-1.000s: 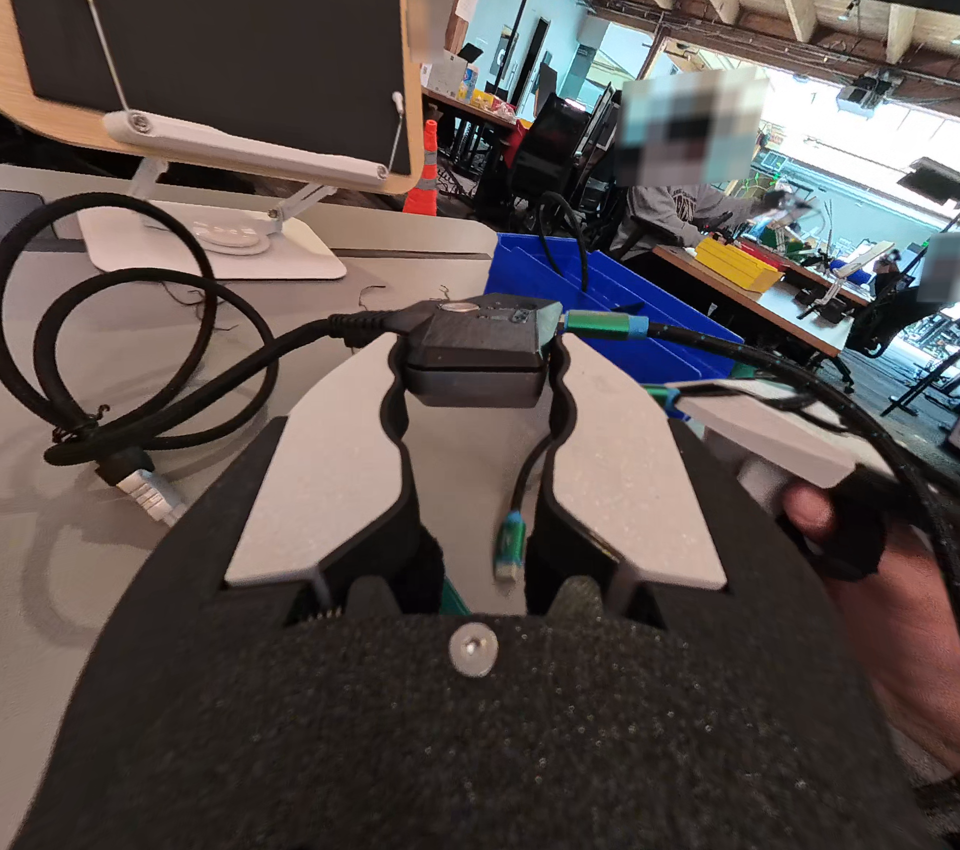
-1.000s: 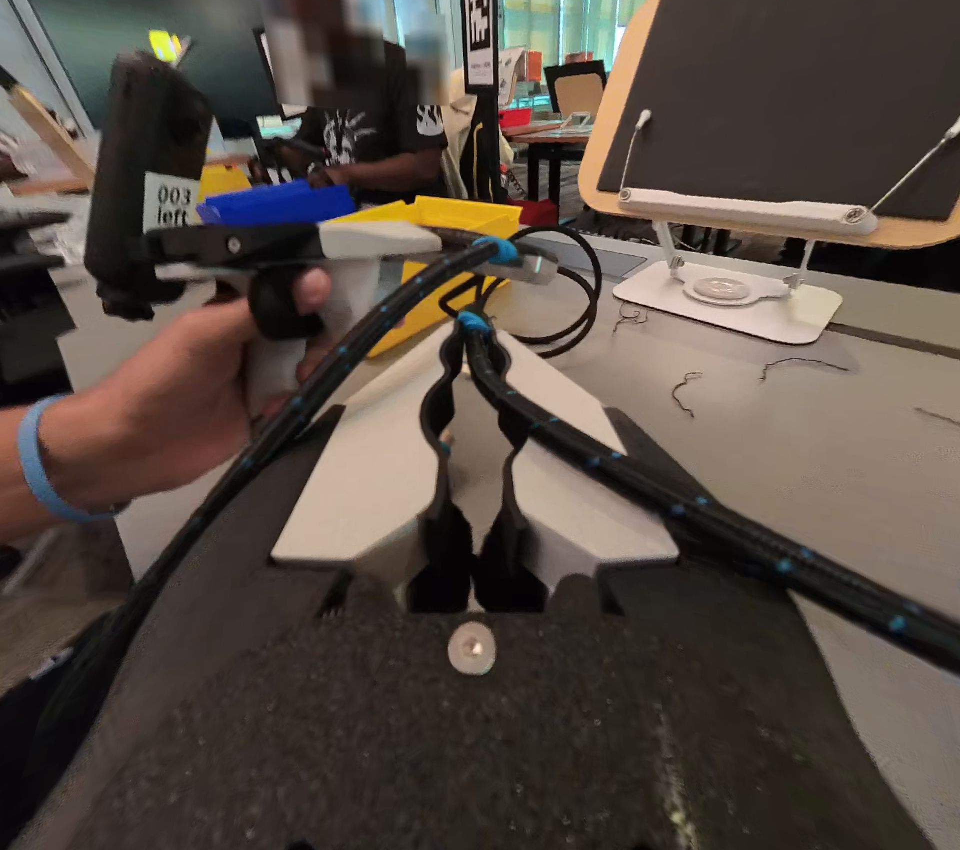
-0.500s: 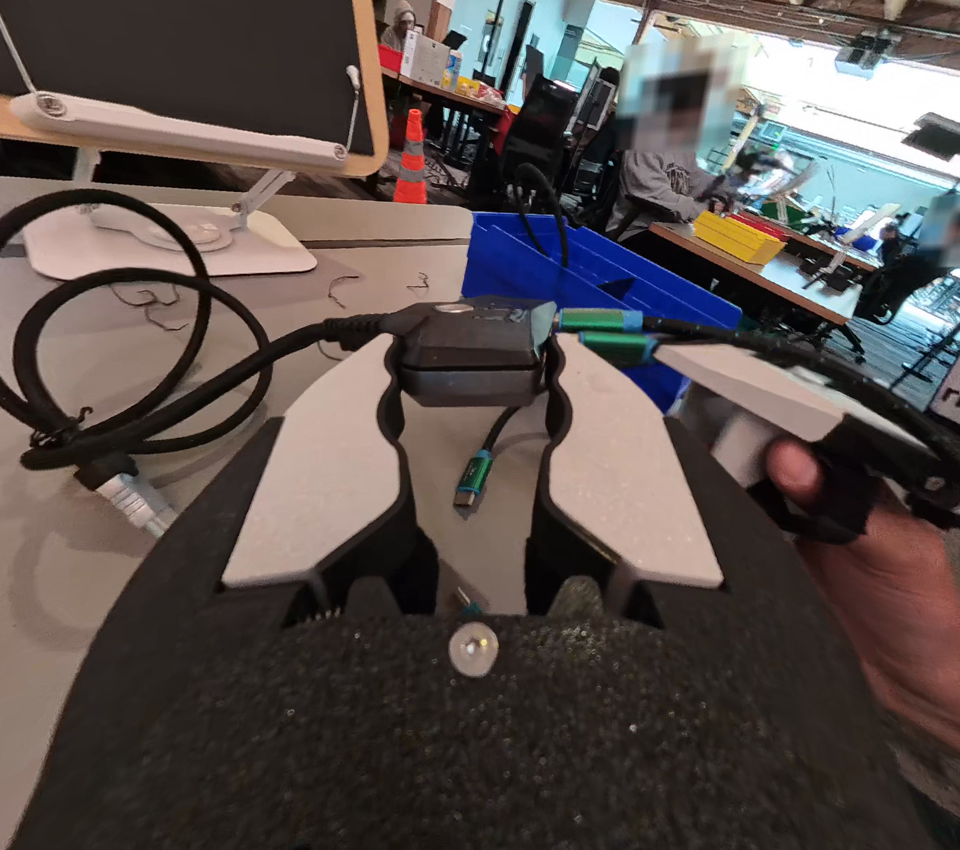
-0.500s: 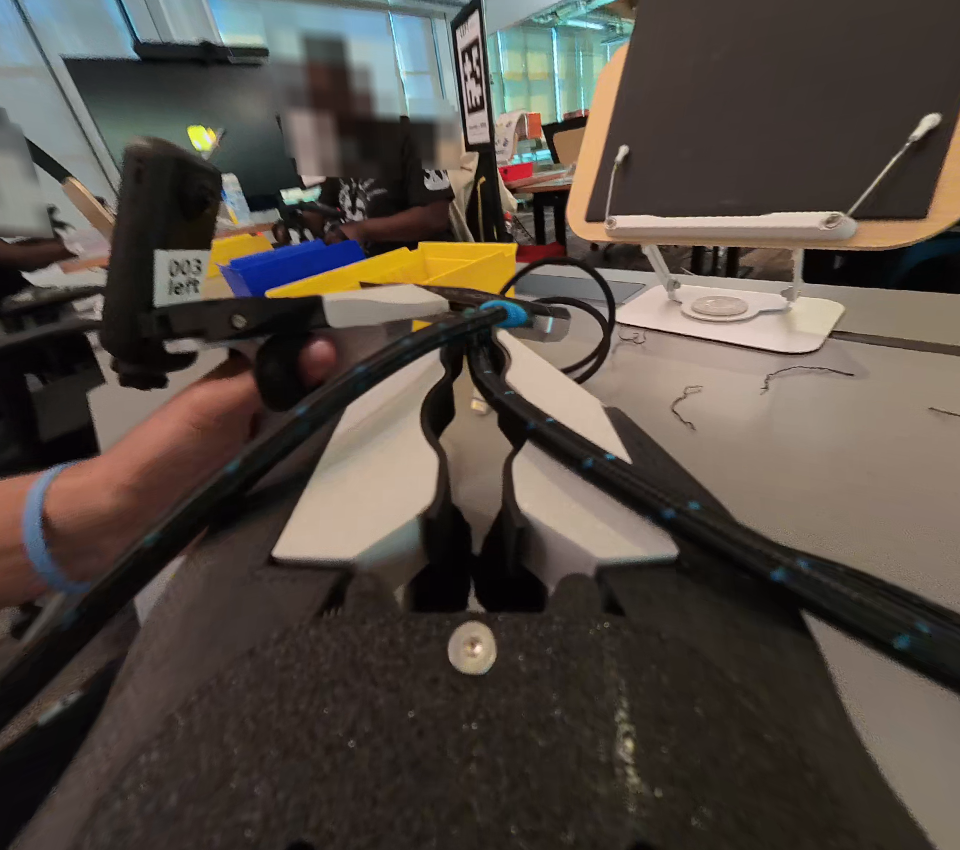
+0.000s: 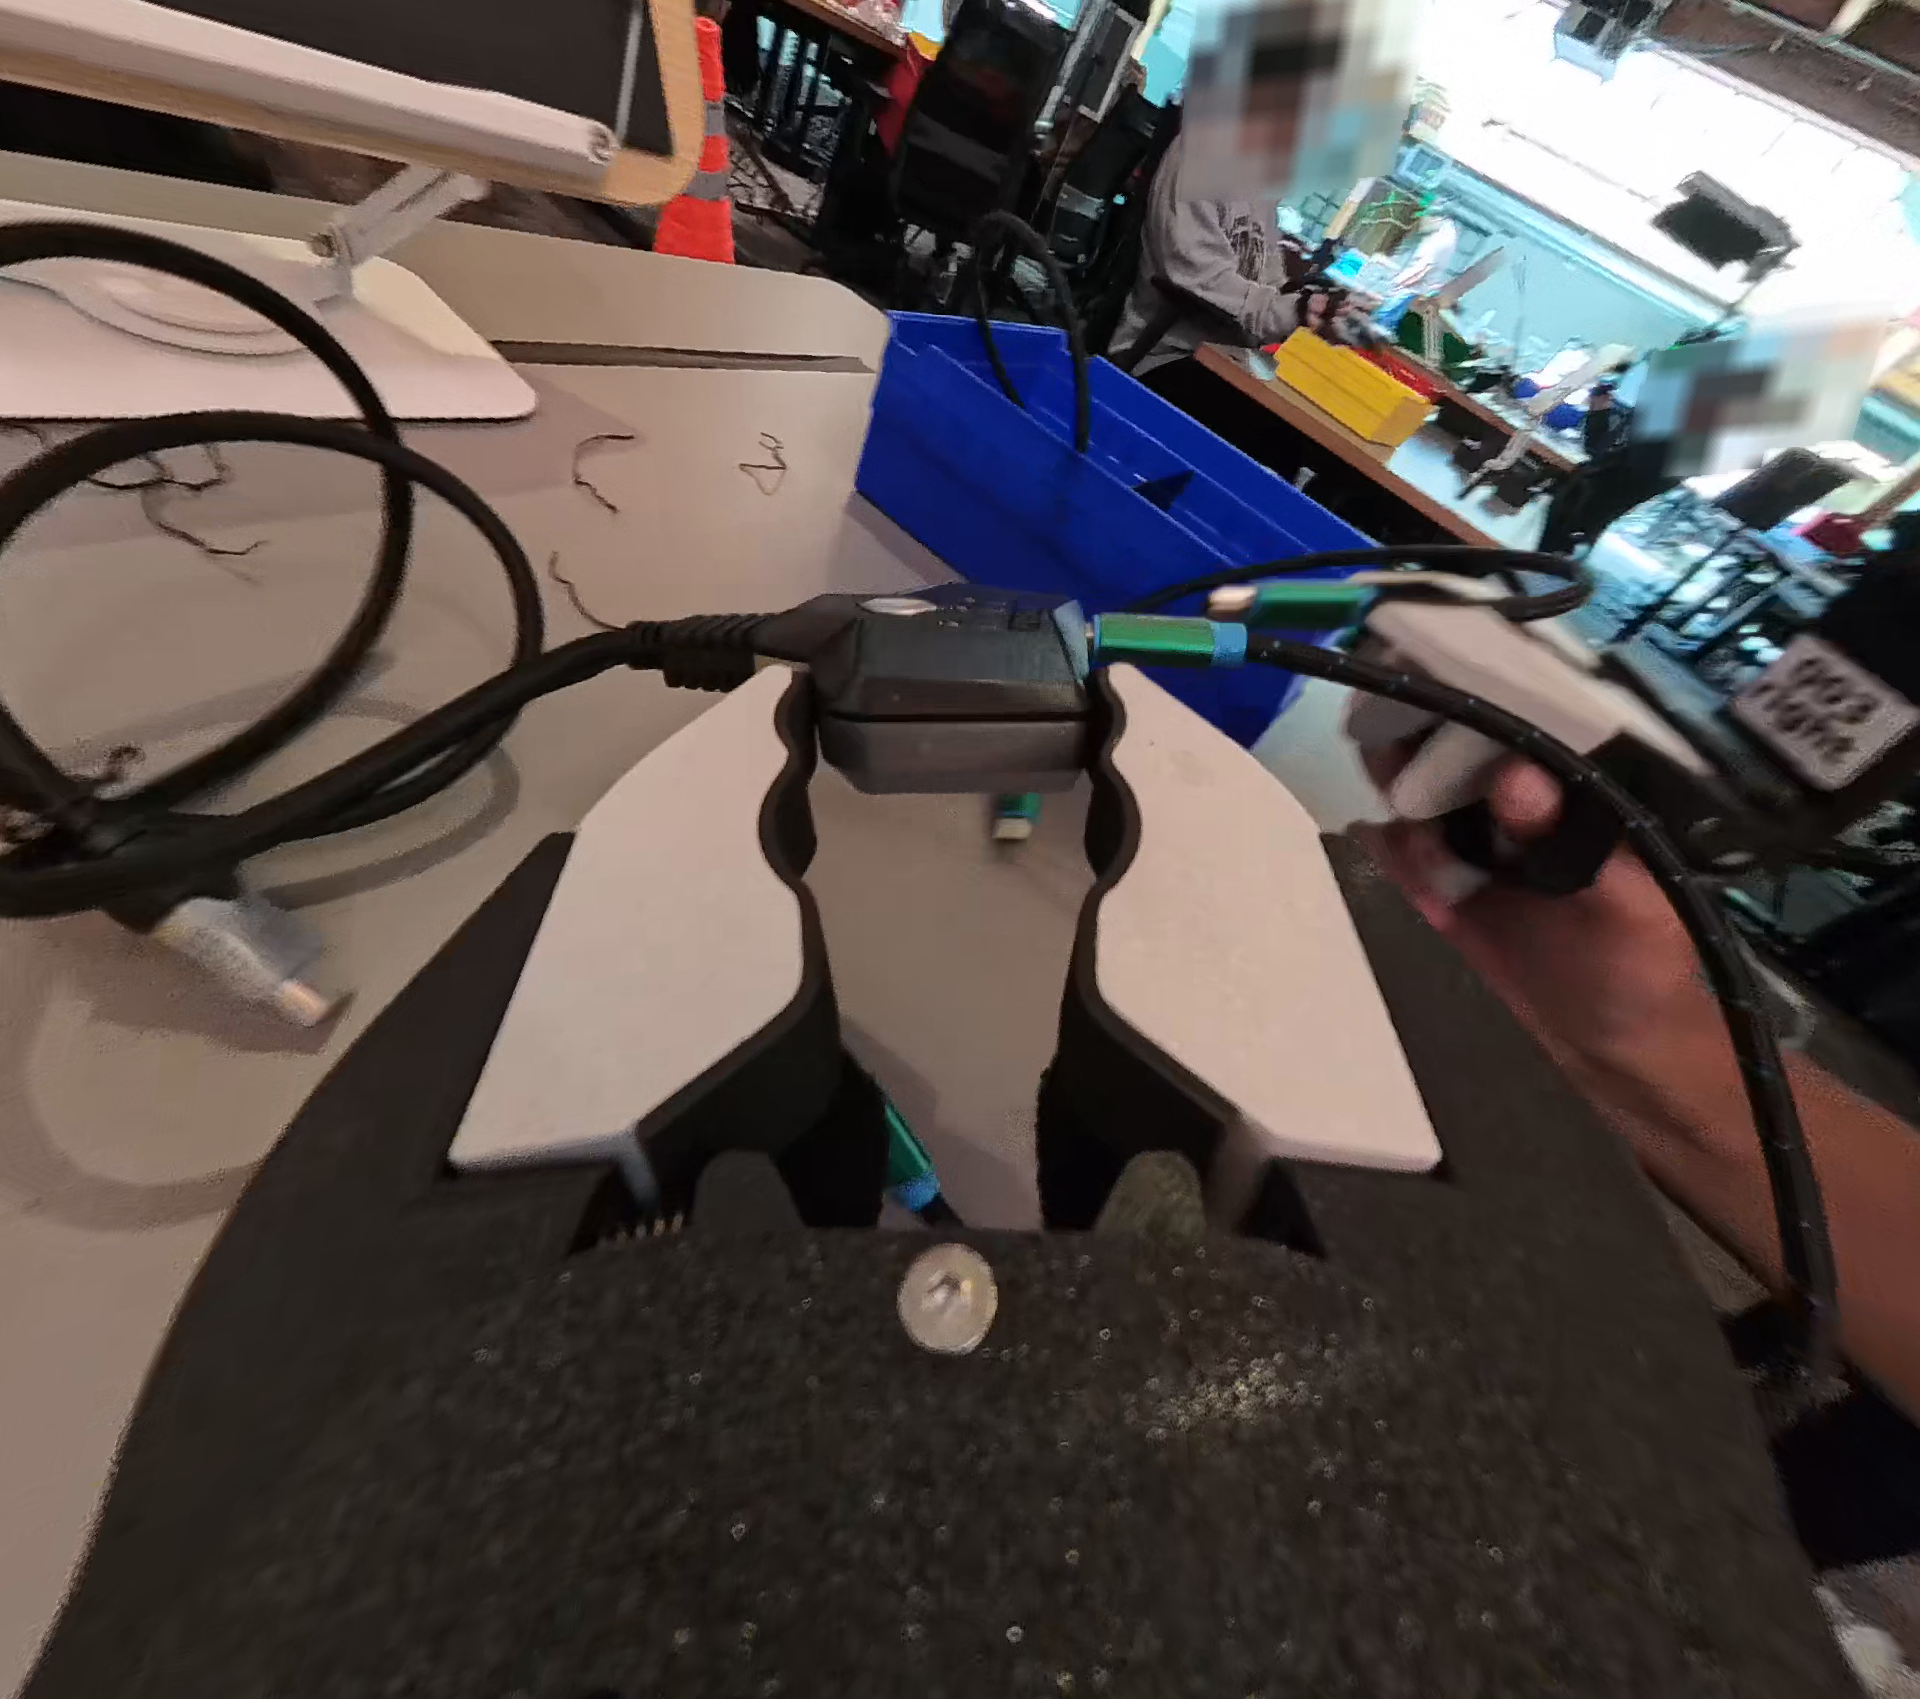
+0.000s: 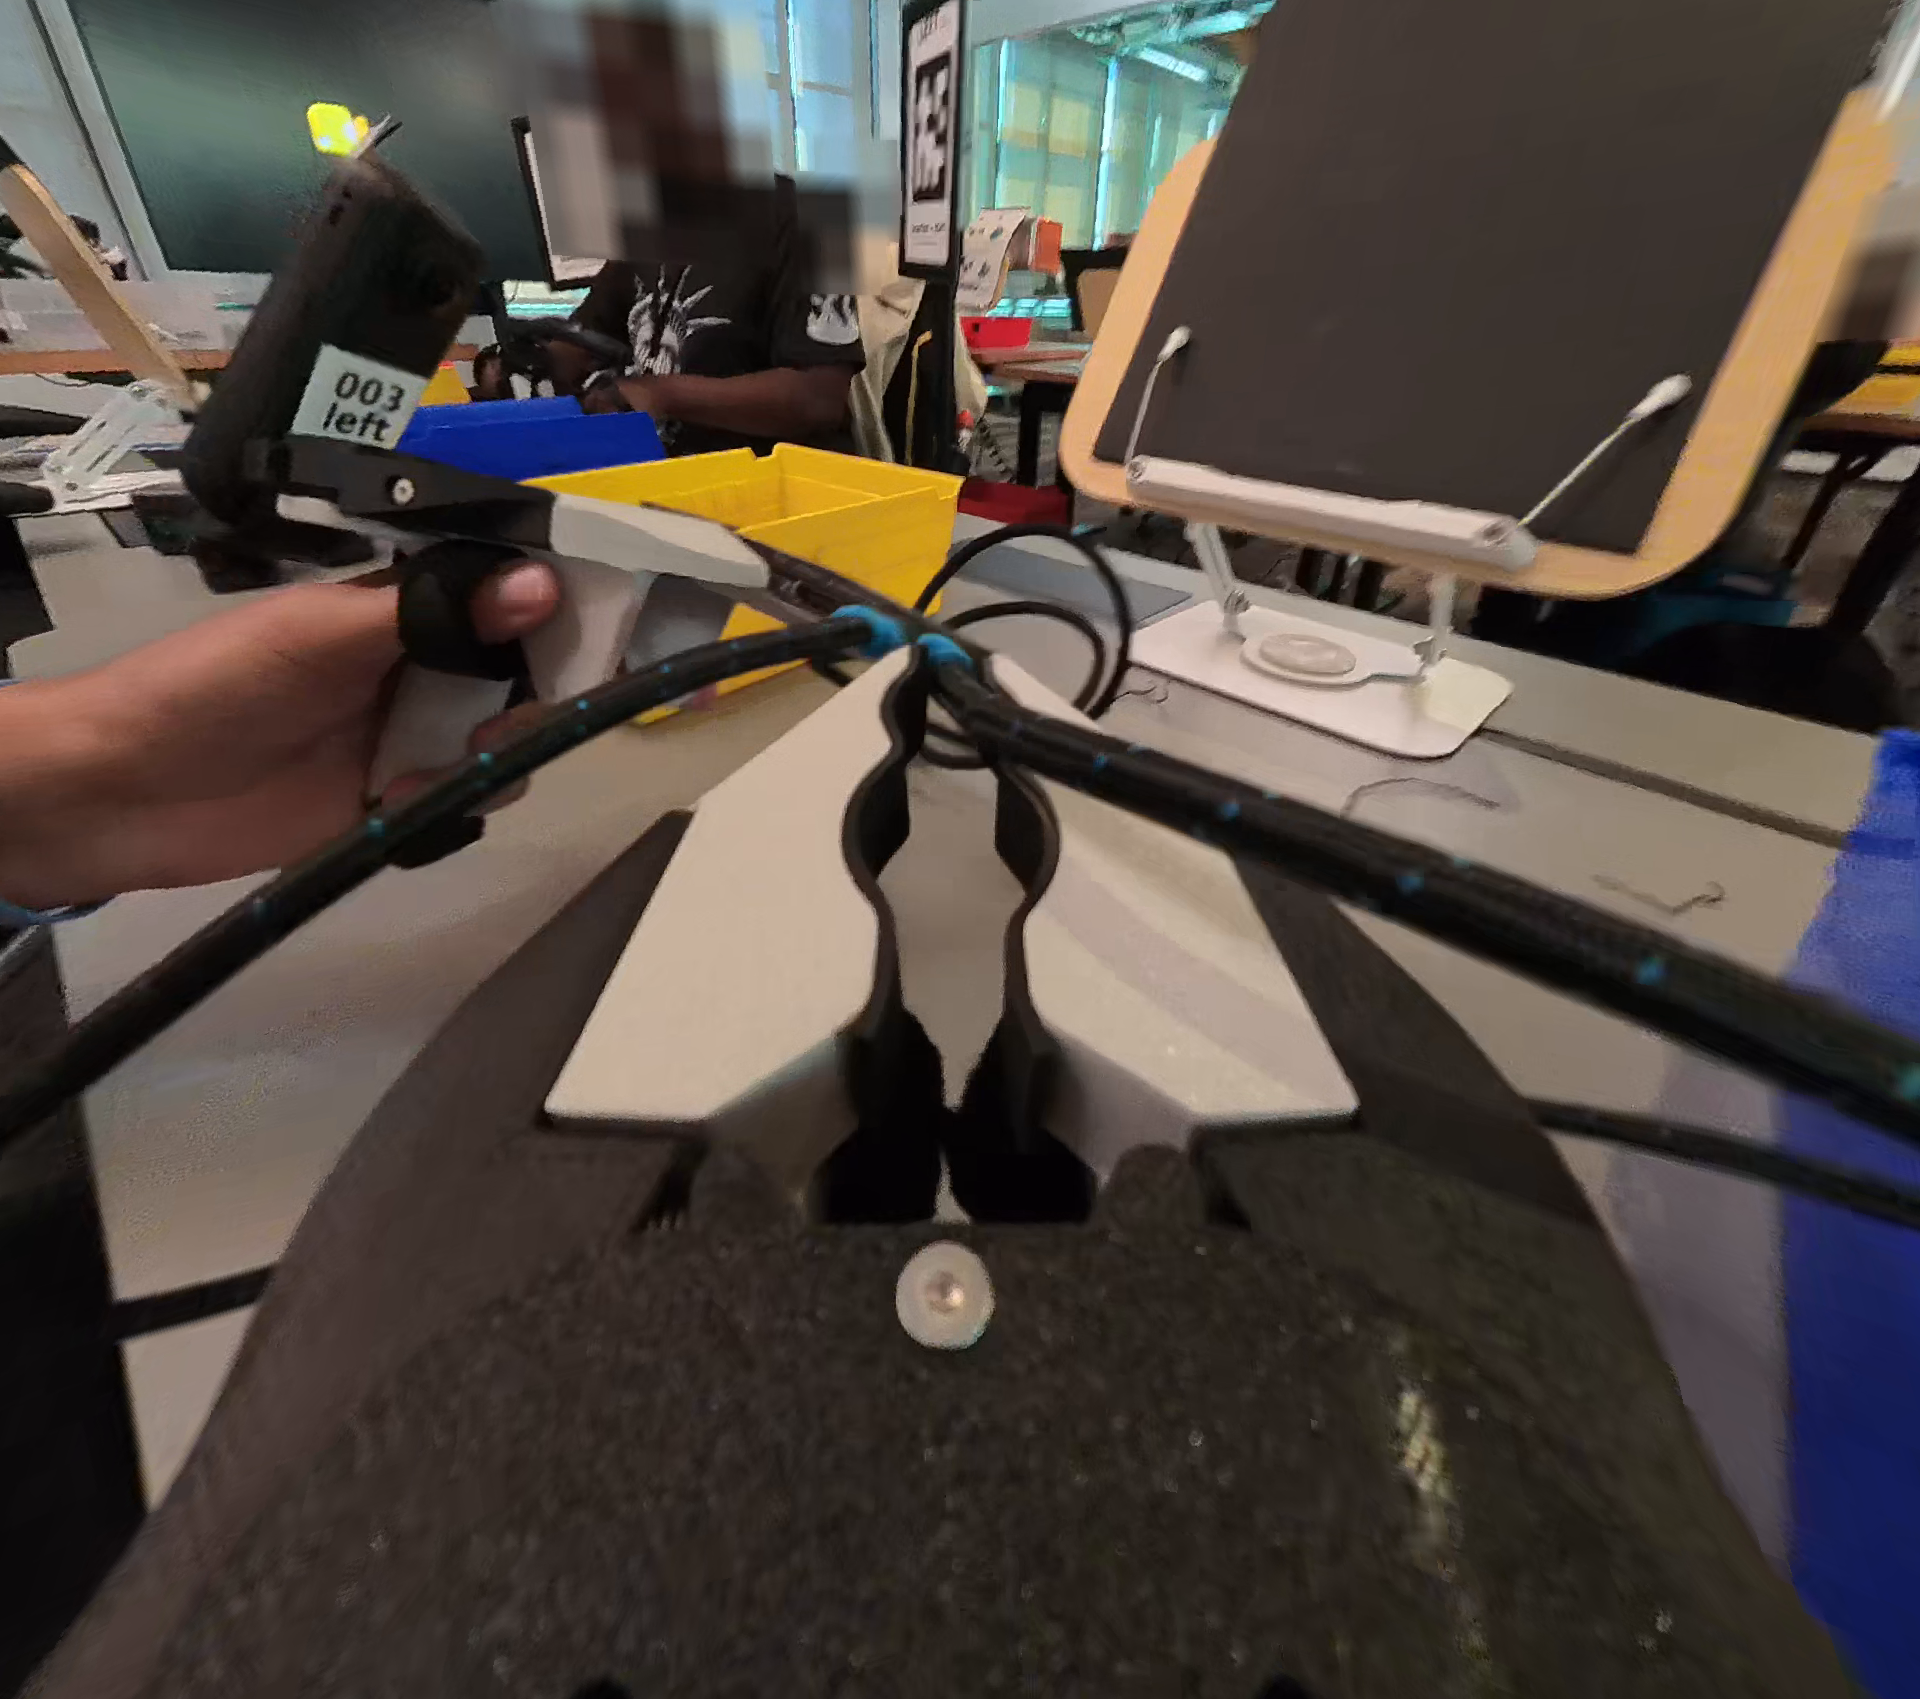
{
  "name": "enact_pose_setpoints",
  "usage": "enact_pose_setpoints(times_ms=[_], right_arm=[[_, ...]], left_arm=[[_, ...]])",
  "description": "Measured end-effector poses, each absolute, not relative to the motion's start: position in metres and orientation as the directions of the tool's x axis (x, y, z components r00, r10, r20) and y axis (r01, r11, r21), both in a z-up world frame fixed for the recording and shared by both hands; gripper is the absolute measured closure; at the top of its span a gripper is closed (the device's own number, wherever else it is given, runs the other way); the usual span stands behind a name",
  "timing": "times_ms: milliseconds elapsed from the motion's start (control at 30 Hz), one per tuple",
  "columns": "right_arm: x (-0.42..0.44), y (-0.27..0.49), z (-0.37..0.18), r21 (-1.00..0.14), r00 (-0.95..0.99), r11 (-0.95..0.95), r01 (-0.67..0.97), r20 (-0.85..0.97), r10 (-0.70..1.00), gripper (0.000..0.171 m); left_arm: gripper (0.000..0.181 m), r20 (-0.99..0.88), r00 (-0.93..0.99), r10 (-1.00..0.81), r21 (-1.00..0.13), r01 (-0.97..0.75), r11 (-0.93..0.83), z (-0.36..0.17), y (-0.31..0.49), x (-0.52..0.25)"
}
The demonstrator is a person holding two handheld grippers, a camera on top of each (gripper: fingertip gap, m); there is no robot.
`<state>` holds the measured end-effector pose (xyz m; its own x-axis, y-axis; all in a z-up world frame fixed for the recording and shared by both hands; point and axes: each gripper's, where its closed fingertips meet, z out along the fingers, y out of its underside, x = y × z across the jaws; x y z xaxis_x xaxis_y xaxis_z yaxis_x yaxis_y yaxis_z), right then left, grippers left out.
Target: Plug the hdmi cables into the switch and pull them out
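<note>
Two green plugs sit at the switch's (image 5: pixel 951 693) three o'clock side: one plug (image 5: pixel 1164 641) seated in its port, the second plug (image 5: pixel 1299 605) free just beyond, pinched in the right gripper (image 6: pixel 914 662), whose fingers are nearly closed on it. The left gripper (image 5: pixel 951 714) clamps the switch above the table (image 5: pixel 675 486); a black cable (image 5: pixel 582 673) leaves at nine o'clock. To seat it well, I judge: hold the switch steady, align the plug squarely, push straight.

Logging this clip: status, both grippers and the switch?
Left gripper shut on switch. Right gripper shut on loose green HDMI plug. Other green plug seated. Nothing blocking.
</note>
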<state>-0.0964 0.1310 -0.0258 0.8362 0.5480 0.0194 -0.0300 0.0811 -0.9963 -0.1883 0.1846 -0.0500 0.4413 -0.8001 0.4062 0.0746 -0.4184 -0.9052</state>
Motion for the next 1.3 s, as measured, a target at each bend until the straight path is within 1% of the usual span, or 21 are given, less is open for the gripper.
enact_pose_setpoints(times_ms=[67,133,267,367,433,533,600,700,933,1300], right_arm=[[-0.082,0.125,-0.012,-0.990,0.849,0.142,-0.008,0.068,0.525,0.163],[-0.083,0.112,0.003,-0.971,0.832,0.233,0.058,0.176,0.526,0.163],[-0.119,0.096,0.004,-0.917,0.777,0.310,0.250,0.381,0.501,0.163],[-0.143,0.099,-0.007,-0.880,0.768,0.315,0.356,0.468,0.438,0.163],[-0.151,0.106,-0.020,-0.845,0.742,0.308,0.438,0.533,0.407,0.163],[-0.156,0.110,-0.035,-0.756,0.660,0.315,0.574,0.654,0.368,0.163],[-0.157,0.110,-0.038,-0.697,0.611,0.335,0.634,0.717,0.335,0.164],[-0.154,0.110,-0.038,-0.676,0.595,0.338,0.655,0.737,0.320,0.164],[-0.145,0.112,-0.037,-0.735,0.650,0.301,0.608,0.678,0.344,0.164],[-0.145,0.110,-0.036,-0.728,0.626,0.333,0.600,0.686,0.371,0.164]], left_arm=[[0.132,0.317,0.518,-0.795,-0.936,0.038,-0.349,-0.053,0.192,-0.196],[0.132,0.211,0.584,-0.784,-0.957,-0.039,-0.286,-0.058,0.197,-0.199],[0.132,0.160,0.619,-0.769,-0.962,-0.078,-0.263,-0.066,0.197,-0.193],[0.132,0.185,0.596,-0.781,-0.962,-0.052,-0.268,-0.066,0.189,-0.183],[0.132,0.232,0.560,-0.795,-0.953,-0.033,-0.302,-0.065,0.181,-0.177],[0.132,0.300,0.504,-0.810,-0.935,-0.011,-0.354,-0.062,0.172,-0.173],[0.132,0.295,0.478,-0.827,-0.937,-0.027,-0.349,-0.061,0.167,-0.170],[0.132,0.289,0.458,-0.841,-0.937,-0.045,-0.347,-0.059,0.163,-0.166],[0.132,0.303,0.445,-0.843,-0.936,-0.028,-0.351,-0.059,0.162,-0.166],[0.132,0.286,0.425,-0.859,-0.938,-0.057,-0.341,-0.059,0.160,-0.165]])
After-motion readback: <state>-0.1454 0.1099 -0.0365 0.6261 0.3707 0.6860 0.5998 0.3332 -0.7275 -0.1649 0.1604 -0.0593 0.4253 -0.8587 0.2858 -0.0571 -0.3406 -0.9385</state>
